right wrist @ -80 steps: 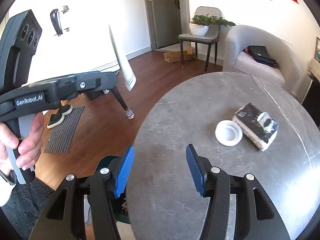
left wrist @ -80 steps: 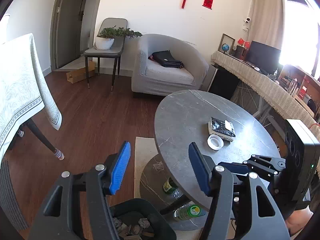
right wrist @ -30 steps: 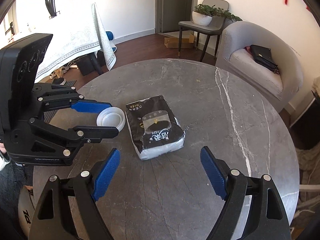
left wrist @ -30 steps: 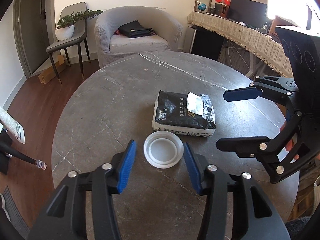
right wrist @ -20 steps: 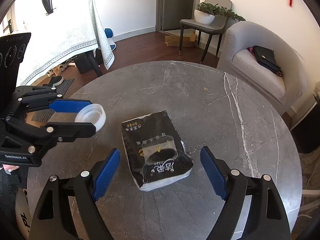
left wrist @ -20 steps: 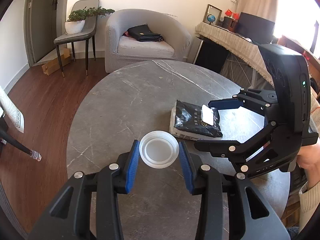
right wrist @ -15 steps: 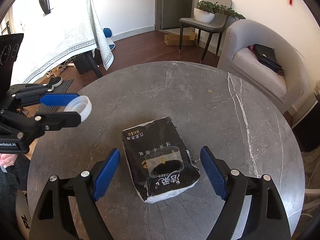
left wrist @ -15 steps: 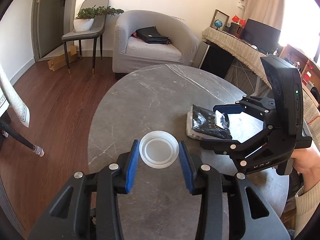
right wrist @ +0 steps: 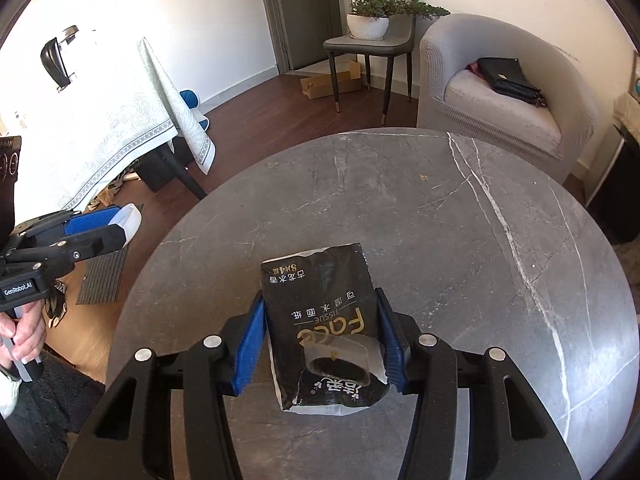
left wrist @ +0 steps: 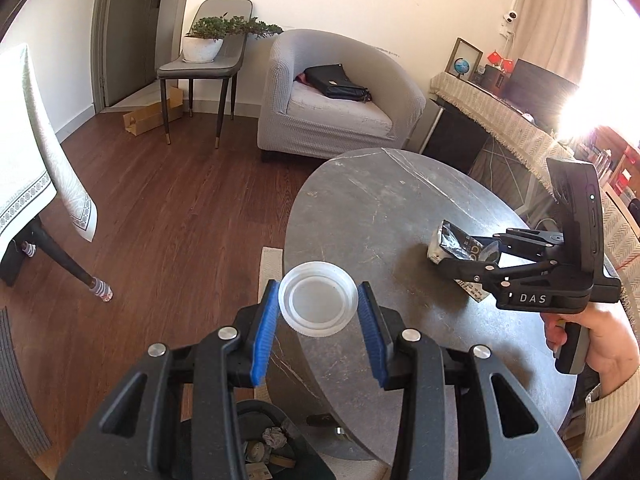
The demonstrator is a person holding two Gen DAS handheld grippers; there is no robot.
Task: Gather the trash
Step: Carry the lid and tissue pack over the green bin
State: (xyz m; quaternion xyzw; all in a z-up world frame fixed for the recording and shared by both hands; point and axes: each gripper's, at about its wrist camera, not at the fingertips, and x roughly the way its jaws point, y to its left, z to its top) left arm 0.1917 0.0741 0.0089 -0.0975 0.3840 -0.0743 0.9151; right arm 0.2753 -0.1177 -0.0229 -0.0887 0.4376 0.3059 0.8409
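Observation:
My left gripper (left wrist: 318, 312) is shut on a white plastic lid (left wrist: 318, 300) and holds it in the air by the left edge of the round grey table (left wrist: 380, 216). The lid also shows in the right wrist view (right wrist: 130, 218). My right gripper (right wrist: 322, 340) is shut on a black tissue pack (right wrist: 320, 312) that rests on the table (right wrist: 440, 220). The pack also shows in the left wrist view (left wrist: 452, 240). A dark trash bin (left wrist: 260, 444) with crumpled paper stands on the floor below my left gripper.
A grey armchair (left wrist: 340, 96) with a black bag stands beyond the table. A chair with a potted plant (left wrist: 208, 40) is by the door. A table with a white cloth (right wrist: 100, 120) is at the left. A long desk (left wrist: 500, 112) runs along the right.
My left gripper closed on the white lid, lifted it and carried it left to the table's edge above the bin. My right gripper moved forward and closed on the tissue pack.

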